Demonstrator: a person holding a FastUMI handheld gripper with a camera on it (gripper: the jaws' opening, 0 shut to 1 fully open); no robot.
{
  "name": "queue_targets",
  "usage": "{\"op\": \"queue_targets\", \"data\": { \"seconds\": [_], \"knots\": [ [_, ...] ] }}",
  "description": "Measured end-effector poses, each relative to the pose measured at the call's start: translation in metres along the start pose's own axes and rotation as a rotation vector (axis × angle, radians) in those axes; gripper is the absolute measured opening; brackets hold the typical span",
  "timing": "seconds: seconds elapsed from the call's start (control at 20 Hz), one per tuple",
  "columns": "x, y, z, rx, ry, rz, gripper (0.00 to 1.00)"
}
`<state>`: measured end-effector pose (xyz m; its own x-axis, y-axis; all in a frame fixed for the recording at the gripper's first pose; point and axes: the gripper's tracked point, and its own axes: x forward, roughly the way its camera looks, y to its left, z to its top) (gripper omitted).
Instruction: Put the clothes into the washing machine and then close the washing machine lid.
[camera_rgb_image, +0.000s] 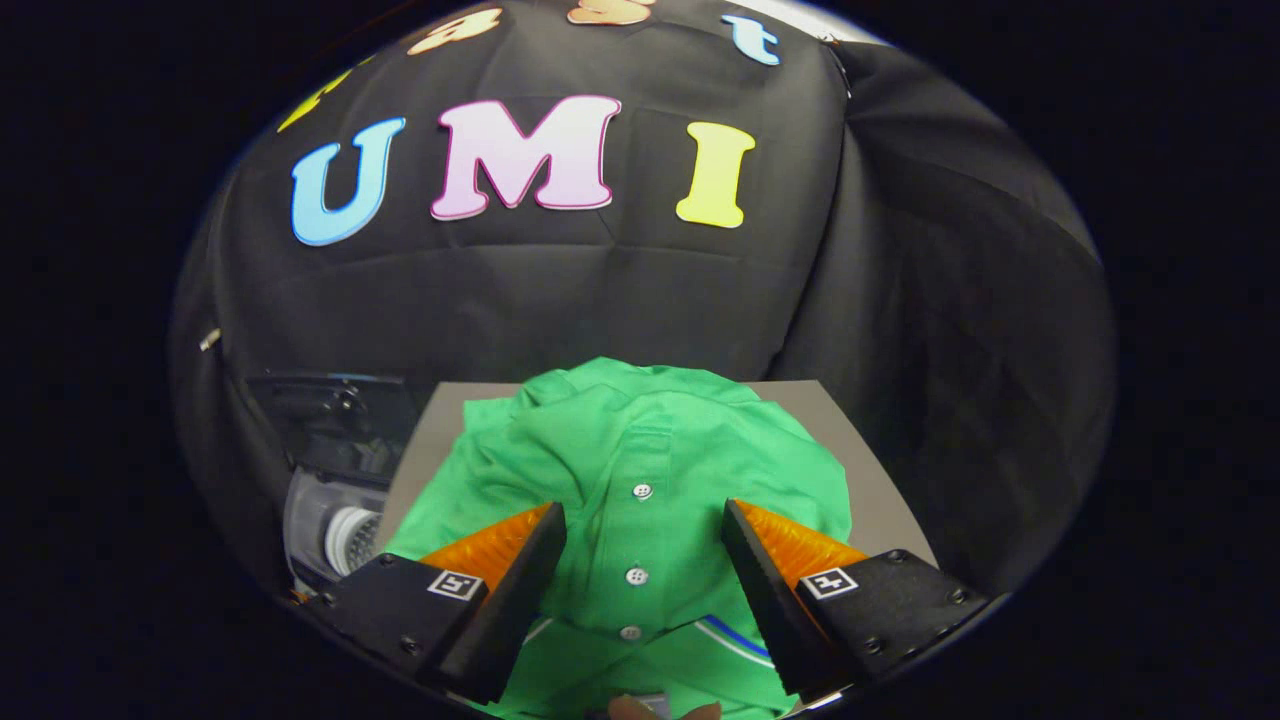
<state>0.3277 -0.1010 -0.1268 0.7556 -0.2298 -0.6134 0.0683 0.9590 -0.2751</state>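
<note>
Your gripper (643, 540) hangs over a green cotton polo shirt with small white buttons (640, 480), and its two wedge-shaped fingers are spread wide apart and pinch nothing. The shirt lies folded and a little wrinkled on a flat grey table (880, 500); its button placket runs straight between your fingers and its soft collar lies beyond them. At the shirt's lower part you see a white and blue stripe. To the left of the table, lower down, stands the washing machine with an open dark lid and a clear plastic tub (330, 500).
</note>
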Motion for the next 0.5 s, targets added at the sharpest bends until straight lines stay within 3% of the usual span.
{"op": "queue_targets", "data": {
  "seconds": [0.1, 0.15, 0.25, 0.45, 0.5],
  "knots": [
    [0.003, 0.005, -0.006, -0.005, -0.005, 0.026, 0.99],
    [0.005, 0.006, -0.009, 0.068, 0.016, 0.031, 0.98],
    [0.008, -0.009, -0.01, 0.163, 0.025, 0.005, 0.72],
    [-0.002, -0.013, -0.006, 0.227, 0.014, 0.09, 0.22],
    [-0.006, -0.011, -0.003, 0.262, 0.017, 0.113, 0.22]
  ]
}}
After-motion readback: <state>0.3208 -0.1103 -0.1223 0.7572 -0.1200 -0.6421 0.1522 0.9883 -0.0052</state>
